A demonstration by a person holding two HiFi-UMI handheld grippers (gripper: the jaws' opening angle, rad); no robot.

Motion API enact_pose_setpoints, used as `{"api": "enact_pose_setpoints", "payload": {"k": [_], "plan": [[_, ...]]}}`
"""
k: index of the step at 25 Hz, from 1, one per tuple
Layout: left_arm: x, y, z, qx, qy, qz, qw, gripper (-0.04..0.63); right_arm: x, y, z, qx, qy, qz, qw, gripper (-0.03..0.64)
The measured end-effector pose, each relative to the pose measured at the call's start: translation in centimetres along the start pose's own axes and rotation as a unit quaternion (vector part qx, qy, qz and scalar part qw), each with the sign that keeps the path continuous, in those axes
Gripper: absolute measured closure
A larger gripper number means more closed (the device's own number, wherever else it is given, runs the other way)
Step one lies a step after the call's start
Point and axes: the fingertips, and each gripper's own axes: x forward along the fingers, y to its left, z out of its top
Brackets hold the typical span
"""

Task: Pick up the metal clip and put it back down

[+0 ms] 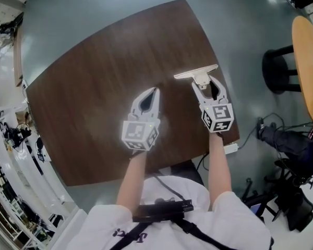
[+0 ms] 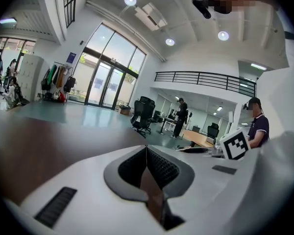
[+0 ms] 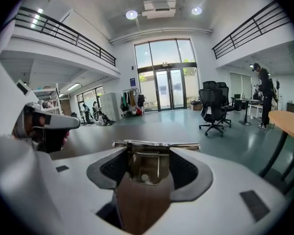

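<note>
The counter [image 1: 94, 113] is a dark brown wooden top with rounded corners, and it stands on a grey-green floor [image 1: 94, 20]. At its far right part, close to the far edge, is the clip [image 1: 196, 73]. Whether the clip touches the wood, I cannot tell.

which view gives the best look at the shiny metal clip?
Right gripper view: the shiny metal clip sits between the right gripper's jaws, spring and crossbar clear. Head view shows the clip small, a pale bar at that gripper's tip. Left gripper view doesn't clearly show it.
</note>
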Motion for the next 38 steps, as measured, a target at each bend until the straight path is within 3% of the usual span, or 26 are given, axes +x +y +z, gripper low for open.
{"api": "enact_pose_setpoints", "payload": {"k": [7, 15, 20, 28, 34, 38], "plan": [[1.9, 1.4, -1.9, -0.021, 0.014, 0.017, 0.9995, 0.583, 6.8, -1.0, -4.2, -0.021, 0.063, 0.011, 0.998, 0.345], [1.3, 3.6, -3.1, -0.034, 0.023, 0.034, 0.9986, 0.583, 9.4, 1.1, -6.7, -0.049, 0.111, 0.017, 0.992, 0.345], [0.3, 3.6, -2.7, -0.031, 0.021, 0.033, 0.9987, 0.583, 9.4, 1.3, -8.3, -0.03, 0.138, 0.016, 0.99, 0.345], [-3.2, 4.1, -2.6, -0.027, 0.024, 0.035, 0.9987, 0.583, 8.9, 1.2, -9.7, -0.055, 0.181, -0.018, 0.982, 0.344], [-6.9, 4.9, -2.1, -0.022, 0.022, 0.037, 0.9988, 0.583, 6.7, 1.6, -9.2, -0.045, 0.188, -0.039, 0.98, 0.344], [-9.8, 5.2, -1.4, -0.022, 0.018, 0.041, 0.9987, 0.583, 3.4, 2.8, -7.9, -0.025, 0.165, -0.054, 0.985, 0.344]]}}
